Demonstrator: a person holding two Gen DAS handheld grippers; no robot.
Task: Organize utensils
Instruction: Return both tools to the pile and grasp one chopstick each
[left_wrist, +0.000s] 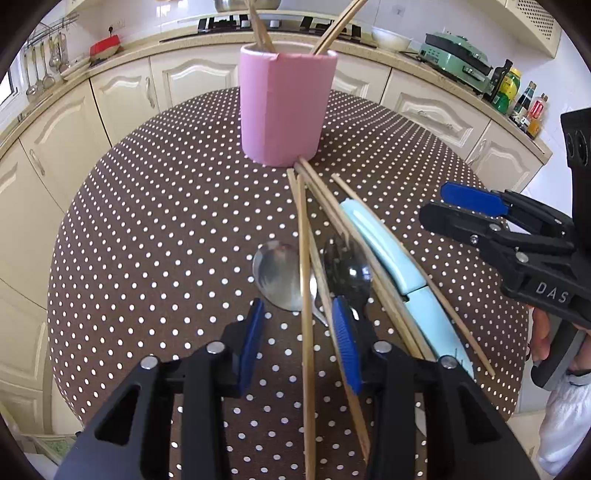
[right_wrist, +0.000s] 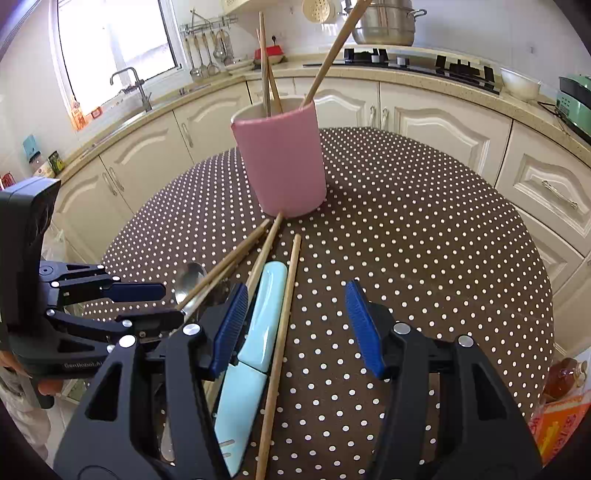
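Pink holder (left_wrist: 286, 107) upright; wooden chopsticks (left_wrist: 306, 280) loose; left gripper (left_wrist: 301, 345), right gripper (right_wrist: 297, 325) released

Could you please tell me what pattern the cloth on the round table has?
The round table's cloth is dark brown with small white polka dots, clearest in the right wrist view.

Two fisheye views, one on each tool, both tilted steeply down at the polka-dot surface (left_wrist: 147, 229) and aimed toward the pink holder (left_wrist: 286, 107). Left view sits close, just in front of the holder, slightly left of the loose utensils, with the right tool (left_wrist: 443, 206) poking in from the side. Right view (right_wrist: 295, 321) close too, in front of the holder and a bit right, catching the left tool (right_wrist: 162, 302). Shared: the holder, chopsticks, light blue knife (right_wrist: 258, 332), kitchen cabinets behind.
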